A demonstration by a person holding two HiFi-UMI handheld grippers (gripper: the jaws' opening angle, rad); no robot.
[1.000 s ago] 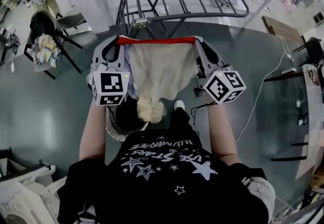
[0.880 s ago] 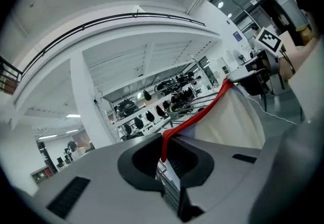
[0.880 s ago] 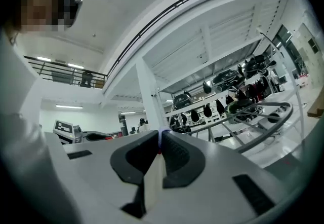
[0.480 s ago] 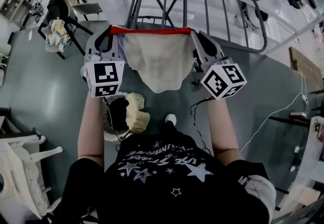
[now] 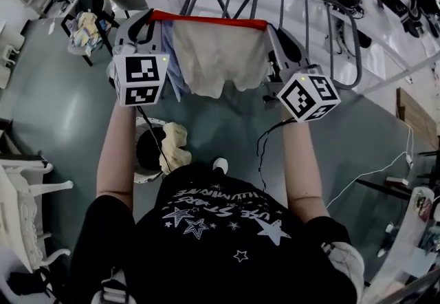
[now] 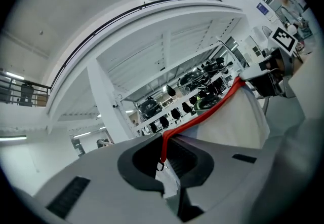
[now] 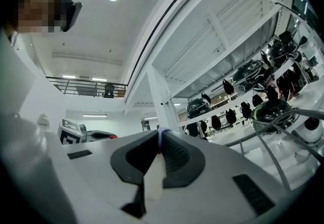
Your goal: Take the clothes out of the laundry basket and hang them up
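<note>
**Head view:** left gripper [image 5: 151,17] and right gripper [image 5: 270,27] hold a cream garment [image 5: 218,62] taut by its red waistband [image 5: 206,19] beside the drying rack [image 5: 323,3]. The laundry basket [image 5: 141,173] stands on the floor below.
**Left gripper view:** jaws clamped on the waistband.
**Right gripper view:** jaws clamped on the garment's edge.

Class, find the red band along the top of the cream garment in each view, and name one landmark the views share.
Head view: red band stretched across top centre, between left claw and right claw.
Left gripper view: rising rightward from the shut claw.
Right gripper view: only a red speck in the claw's pinch.
Shared landmark: the cream garment below it.
</note>
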